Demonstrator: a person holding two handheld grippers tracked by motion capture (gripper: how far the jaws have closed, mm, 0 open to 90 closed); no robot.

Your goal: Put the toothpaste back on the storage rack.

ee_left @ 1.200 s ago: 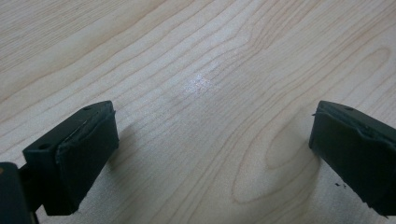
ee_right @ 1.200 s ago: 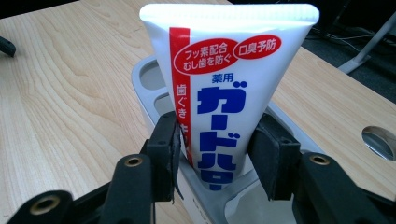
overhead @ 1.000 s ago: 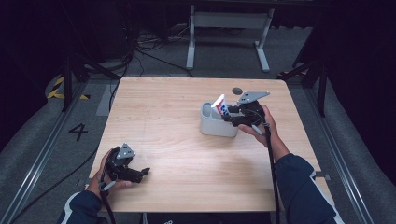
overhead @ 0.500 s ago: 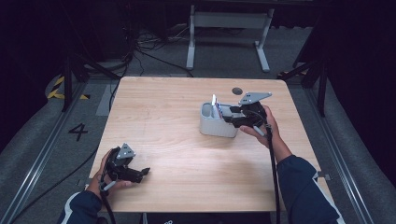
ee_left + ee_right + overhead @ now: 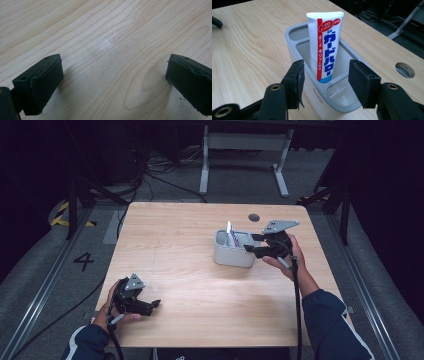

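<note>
Right gripper view shows my right gripper [image 5: 325, 82] released, its jaws having just opened off the tube [image 5: 325, 46] standing in the holder [image 5: 294, 35] at twelve o'clock, so next I'd back away, left gripper [image 5: 111, 82] open and idle.

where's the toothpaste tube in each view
High view: toothpaste tube stands in the grey holder, right of table centre.
Left gripper view: bare tabletop between the jaws.
Right gripper view: tube upright, centre, beyond the open jaws.
Shared landmark: the holder.
</note>
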